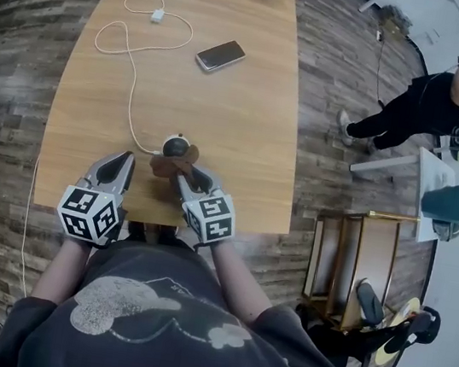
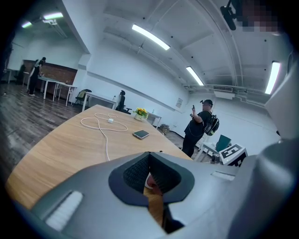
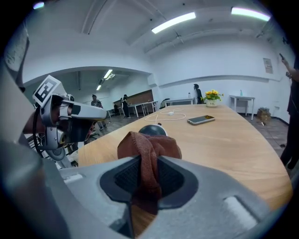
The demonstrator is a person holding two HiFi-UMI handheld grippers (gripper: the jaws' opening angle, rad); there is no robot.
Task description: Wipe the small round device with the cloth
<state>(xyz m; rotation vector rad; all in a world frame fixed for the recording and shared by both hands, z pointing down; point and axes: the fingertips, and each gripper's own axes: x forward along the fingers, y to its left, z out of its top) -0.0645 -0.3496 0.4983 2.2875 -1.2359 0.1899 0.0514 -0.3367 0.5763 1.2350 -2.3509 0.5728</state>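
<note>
- Device (image 1: 175, 142) is sitting near the close edge of the tabletop (image 1: 241, 111), a small dark dome, and a white cable (image 1: 131, 85) is running off from its left side in loose loops toward the far end.
- Cloth (image 1: 172, 163), brown and bunched, is lying right up against the device's near side. From the right gripper view it is covering the lower part of the dome (image 3: 152, 130), and contact looks likely.
- Right hand-held gripper (image 1: 185, 178) is pinching that cloth (image 3: 148, 147), jaws clamped on a narrow fold with the rest flopping forward over the tips.
- Left hand-held gripper (image 1: 123, 161) is hovering just beside the device on its left, close to the cable. Its jaws (image 2: 149, 158) are pressed together at the tips, and a small pale-and-reddish scrap is showing in the gap behind them, but I cannot tell what it is.
- Phone (image 1: 220, 55) is lying well apart, further up the tabletop.
- My read on the risks:
  - Nothing is bracing the device, so a firm wipe could shove it sideways or back toward the near edge.
  - The cable could drag with the device or snag the left hand-held gripper.
  - With only a thin fold gripped, the cloth could slip out mid-stroke.
</note>
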